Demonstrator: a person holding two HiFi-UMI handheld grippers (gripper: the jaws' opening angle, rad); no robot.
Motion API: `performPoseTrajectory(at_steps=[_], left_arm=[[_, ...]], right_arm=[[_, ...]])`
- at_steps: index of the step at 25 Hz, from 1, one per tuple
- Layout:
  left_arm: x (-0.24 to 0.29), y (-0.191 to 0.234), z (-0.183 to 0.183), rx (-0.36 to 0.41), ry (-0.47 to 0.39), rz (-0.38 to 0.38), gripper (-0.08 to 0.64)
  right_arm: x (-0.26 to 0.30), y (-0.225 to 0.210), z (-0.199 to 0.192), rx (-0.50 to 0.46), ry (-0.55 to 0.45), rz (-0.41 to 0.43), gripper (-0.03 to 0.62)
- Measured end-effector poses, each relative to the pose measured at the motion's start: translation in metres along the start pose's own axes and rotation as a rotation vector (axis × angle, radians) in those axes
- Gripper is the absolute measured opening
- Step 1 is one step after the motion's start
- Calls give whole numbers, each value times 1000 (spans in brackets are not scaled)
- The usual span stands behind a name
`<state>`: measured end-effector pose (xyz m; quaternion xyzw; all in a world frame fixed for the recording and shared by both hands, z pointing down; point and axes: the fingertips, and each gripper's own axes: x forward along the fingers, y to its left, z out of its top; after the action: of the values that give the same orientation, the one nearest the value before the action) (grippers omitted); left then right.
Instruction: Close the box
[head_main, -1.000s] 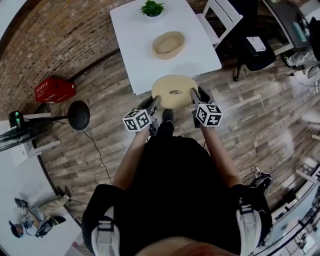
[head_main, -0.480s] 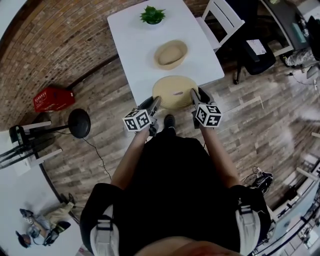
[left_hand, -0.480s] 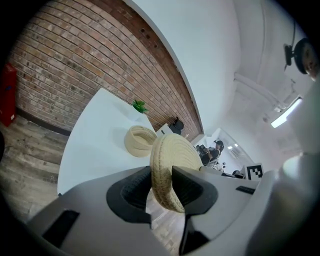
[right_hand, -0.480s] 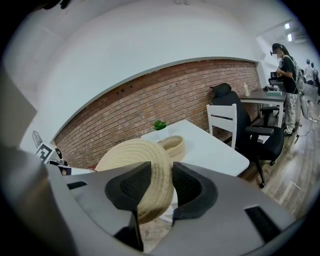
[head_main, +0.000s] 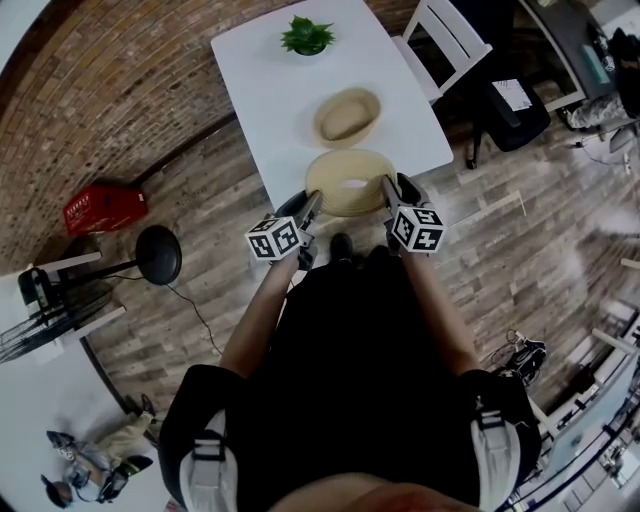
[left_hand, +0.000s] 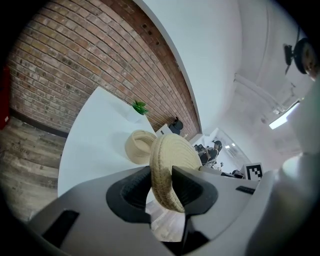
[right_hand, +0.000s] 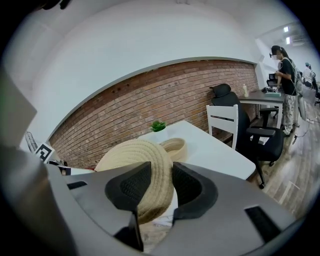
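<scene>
A round woven lid (head_main: 348, 182) hangs level between both grippers, over the near edge of the white table (head_main: 270, 90). My left gripper (head_main: 311, 203) is shut on the lid's left rim, my right gripper (head_main: 388, 191) on its right rim. In the left gripper view the pads clamp the lid (left_hand: 172, 150) edge-on at the left gripper (left_hand: 161, 176). The right gripper (right_hand: 156, 184) likewise pinches the lid (right_hand: 135, 155). The open woven box (head_main: 347, 116) sits on the table just beyond the lid, also seen as the box (left_hand: 137, 145) and the box (right_hand: 175, 145).
A small potted plant (head_main: 307, 35) stands at the table's far end. A white chair (head_main: 445, 35) and a black office chair (head_main: 510, 100) are to the right. A red crate (head_main: 103, 208) and a black stool (head_main: 157, 256) stand on the wooden floor at left. A person (right_hand: 282, 65) stands far right.
Both grippers have carried the lid forward toward the table; the lid now overlaps the table's near edge and the box looks closer. Both grips are unchanged.
</scene>
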<state>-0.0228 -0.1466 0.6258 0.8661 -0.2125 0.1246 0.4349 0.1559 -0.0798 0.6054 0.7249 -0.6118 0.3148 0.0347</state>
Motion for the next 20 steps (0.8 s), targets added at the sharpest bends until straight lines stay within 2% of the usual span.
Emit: performPoseTrajectory(at_steps=[11, 20], left_arm=[[-7, 22, 25, -39, -70, 50, 133], [19, 35, 48, -90, -121, 121, 133]], right_arm=[[38, 22, 19, -46, 21, 71, 120], [85, 11, 40, -70, 95, 141, 120]])
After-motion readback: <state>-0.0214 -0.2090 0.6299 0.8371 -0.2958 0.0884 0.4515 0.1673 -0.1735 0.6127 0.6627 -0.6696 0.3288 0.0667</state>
